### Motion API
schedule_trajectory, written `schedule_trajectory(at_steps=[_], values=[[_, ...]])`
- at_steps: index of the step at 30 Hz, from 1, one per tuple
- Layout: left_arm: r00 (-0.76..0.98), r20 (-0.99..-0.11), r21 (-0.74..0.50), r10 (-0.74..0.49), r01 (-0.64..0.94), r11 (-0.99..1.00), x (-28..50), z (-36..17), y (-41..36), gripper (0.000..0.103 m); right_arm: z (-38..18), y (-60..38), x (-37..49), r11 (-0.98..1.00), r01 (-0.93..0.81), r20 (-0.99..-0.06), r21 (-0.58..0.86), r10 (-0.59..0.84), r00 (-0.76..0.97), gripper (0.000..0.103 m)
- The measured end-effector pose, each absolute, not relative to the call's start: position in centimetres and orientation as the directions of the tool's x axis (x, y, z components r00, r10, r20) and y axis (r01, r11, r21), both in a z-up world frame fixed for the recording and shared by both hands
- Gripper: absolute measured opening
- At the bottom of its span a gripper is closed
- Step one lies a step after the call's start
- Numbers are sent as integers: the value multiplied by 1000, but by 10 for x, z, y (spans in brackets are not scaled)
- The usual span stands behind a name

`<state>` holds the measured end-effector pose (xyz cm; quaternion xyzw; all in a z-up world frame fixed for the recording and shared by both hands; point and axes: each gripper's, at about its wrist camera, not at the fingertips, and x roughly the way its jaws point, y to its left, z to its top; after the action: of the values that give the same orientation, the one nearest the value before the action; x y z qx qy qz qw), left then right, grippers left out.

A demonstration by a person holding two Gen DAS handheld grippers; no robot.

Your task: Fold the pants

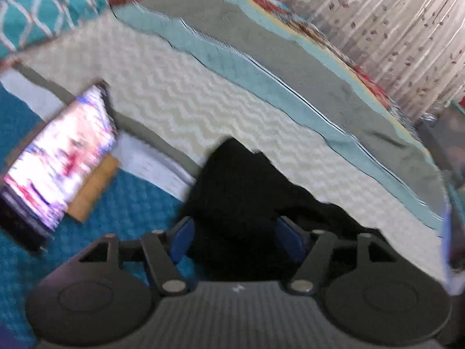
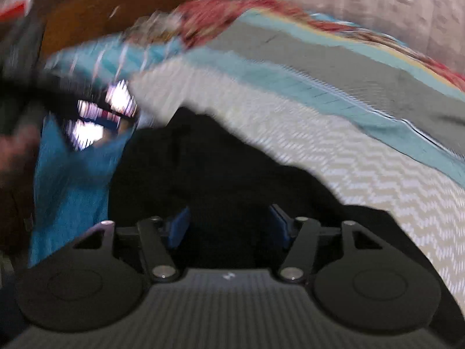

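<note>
The black pants (image 1: 232,180) lie bunched on a bed, partly on a white zigzag-patterned cover (image 1: 203,101) and partly on a blue quilt (image 1: 130,203). My left gripper (image 1: 235,232) hovers at their near edge, its blue pads (image 1: 183,238) wide apart with black cloth showing between them, not pinched. In the right wrist view the pants (image 2: 203,160) fill the middle. My right gripper (image 2: 229,226) is over them, its blue pads (image 2: 178,229) also spread, and the cloth between them lies loose. Both views are blurred.
A bright printed packet (image 1: 61,151) and a brown card (image 1: 93,189) lie on the blue quilt at the left. Teal and grey bands (image 1: 290,67) cross the bed beyond. A patterned curtain (image 1: 392,29) hangs behind. A wooden headboard (image 2: 101,8) and a blurred dark shape (image 2: 17,110) stand at the left.
</note>
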<state>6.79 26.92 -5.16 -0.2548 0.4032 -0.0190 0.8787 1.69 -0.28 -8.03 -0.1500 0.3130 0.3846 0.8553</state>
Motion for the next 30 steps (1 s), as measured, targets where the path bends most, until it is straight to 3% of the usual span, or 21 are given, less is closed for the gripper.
schedule_trajectory(at_steps=[2, 3, 4, 5, 12, 14, 17, 18, 20, 21, 22, 26, 30], values=[[654, -704, -489, -278, -162, 857, 78, -54, 260, 66, -91, 9, 22, 647, -762, -674, -7, 560, 482, 59], [641, -712, -487, -287, -157, 859, 83, -58, 253, 52, -95, 15, 24, 652, -758, -687, -22, 541, 486, 29], [632, -721, -473, -284, -149, 868, 88, -60, 247, 24, -96, 20, 26, 661, -749, -701, -42, 515, 494, 8], [616, -739, -449, -273, -148, 881, 93, -63, 242, 13, -90, 19, 24, 667, -744, -695, -48, 513, 504, 7], [661, -727, -387, -187, -170, 906, 64, -46, 250, 11, -17, -8, -22, 583, -812, -605, -5, 645, 467, 7], [634, -768, -265, -90, -187, 946, 64, -53, 235, 11, -36, 3, -30, 561, -827, -641, -32, 624, 447, 7], [556, -831, -70, 30, -157, 985, 65, -88, 210, 24, -101, 23, -26, 578, -816, -759, -9, 527, 382, 15], [530, -847, -50, 43, -161, 986, 62, -96, 208, 25, -107, 19, -26, 597, -803, -719, -6, 555, 418, 16], [550, -834, -57, 45, -167, 984, 52, -87, 211, 25, -99, 5, -19, 645, -760, -706, 81, 575, 413, 27], [564, -825, -82, 31, -173, 982, 46, -77, 215, 27, -90, -6, -15, 666, -733, -699, 139, 590, 404, 43], [597, -803, -126, 10, -185, 975, 38, -63, 222, 30, -81, -20, -12, 673, -717, -676, 181, 615, 406, 50], [738, -675, -243, -23, -193, 951, 13, -15, 230, 38, -54, -93, -18, 743, -606, -588, 283, 634, 503, 50], [735, -673, -188, -76, -72, 979, 29, -12, 184, 38, -62, -156, -34, 839, -432, -587, 332, 542, 602, 50]])
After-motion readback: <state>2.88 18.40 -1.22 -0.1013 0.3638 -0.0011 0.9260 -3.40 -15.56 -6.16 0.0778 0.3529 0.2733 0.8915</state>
